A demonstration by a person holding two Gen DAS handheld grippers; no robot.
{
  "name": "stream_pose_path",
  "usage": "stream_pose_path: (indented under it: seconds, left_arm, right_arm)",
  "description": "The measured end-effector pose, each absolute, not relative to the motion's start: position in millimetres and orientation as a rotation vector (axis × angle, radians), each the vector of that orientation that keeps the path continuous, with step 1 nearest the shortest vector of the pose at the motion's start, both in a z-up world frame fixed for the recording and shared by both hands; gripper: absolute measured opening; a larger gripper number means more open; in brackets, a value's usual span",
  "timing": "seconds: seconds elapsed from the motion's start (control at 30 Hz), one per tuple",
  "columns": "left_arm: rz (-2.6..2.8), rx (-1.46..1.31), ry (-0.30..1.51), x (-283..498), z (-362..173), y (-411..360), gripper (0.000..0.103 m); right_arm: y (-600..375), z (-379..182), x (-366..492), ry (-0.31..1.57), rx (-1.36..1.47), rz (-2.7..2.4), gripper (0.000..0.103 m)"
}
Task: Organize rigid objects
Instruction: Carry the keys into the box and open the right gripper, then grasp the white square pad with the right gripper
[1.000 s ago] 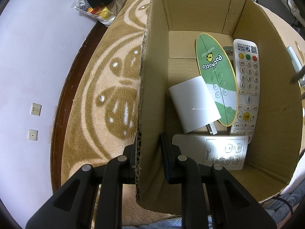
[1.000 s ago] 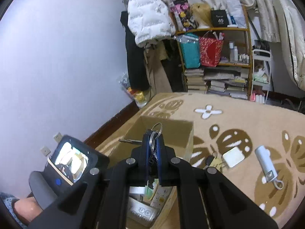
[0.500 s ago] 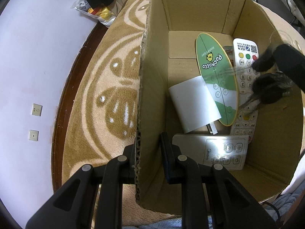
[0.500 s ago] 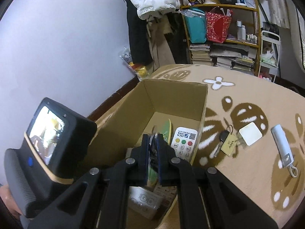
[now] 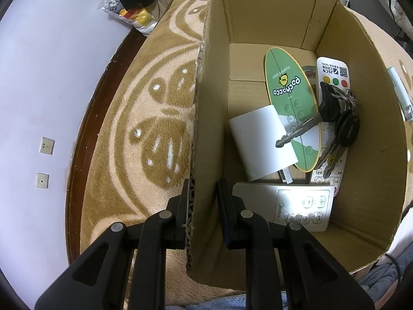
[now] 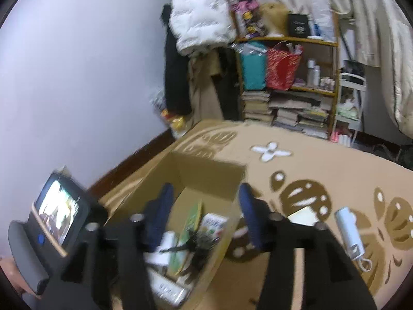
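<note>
The left gripper (image 5: 202, 206) is clamped on the near left wall of the cardboard box (image 5: 356, 139), one finger outside against the corrugated edge and the other inside, pressing the wall between them. The box stands open on a tan rug (image 5: 144, 118) with brown leaf shapes. Inside it, a bunch of keys (image 5: 333, 118) lies on top of the other things: its black heads and metal rings rest over a white remote (image 5: 333, 72) with coloured buttons, and one long silver blade reaches across a green oval card (image 5: 289, 95) toward a white block (image 5: 260, 142) that leans near the left wall. Close to the gripper, a silver remote (image 5: 299, 206) lies flat on the box floor, touching the foot of the white block's prongs. The right gripper (image 6: 204, 219) hangs above the box with its jaws spread wide and nothing between them; its view is blurred, but the keys (image 6: 198, 240) show as a dark tangle below, inside the box (image 6: 206, 170), beside the green card (image 6: 192, 222). Out on the rug (image 6: 322, 170) to the right of the box lie a small white square thing (image 6: 303, 215), partly hidden behind the right finger, and a white stick-shaped device (image 6: 349, 235) with a loop at its end, the two near each other and apart from the box. The other gripper's screen (image 6: 58, 213) glows at the lower left of this view.
</note>
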State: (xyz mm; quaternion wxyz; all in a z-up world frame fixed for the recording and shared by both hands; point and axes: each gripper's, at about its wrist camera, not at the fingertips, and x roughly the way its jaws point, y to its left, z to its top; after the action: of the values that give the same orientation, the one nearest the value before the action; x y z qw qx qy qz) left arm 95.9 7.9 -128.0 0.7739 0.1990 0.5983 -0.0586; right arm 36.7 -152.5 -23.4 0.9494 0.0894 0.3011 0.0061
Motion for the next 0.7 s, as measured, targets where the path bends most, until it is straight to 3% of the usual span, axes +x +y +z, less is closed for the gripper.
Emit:
stream_pose_path:
  seconds: [0.13, 0.27, 0.4, 0.7]
  left_arm:
    - [-0.125, 0.443, 1.292, 95, -129, 6, 0.019]
    - [-0.125, 0.444, 1.291, 95, -129, 5, 0.019]
    - [-0.129, 0.439, 1.294, 96, -129, 4, 0.019]
    - [-0.131, 0.445, 1.291, 95, -129, 3, 0.019]
  right_arm:
    - [-177, -30, 44, 0.650, 0.234, -0.048, 0.071]
    - [-193, -44, 45, 0.667, 0.284, -0.107, 0.096]
    - [-198, -55, 51, 0.688, 0.270, -0.147, 0.103]
    - [-213, -78, 57, 0.704, 0.239, -0.196, 0.103]
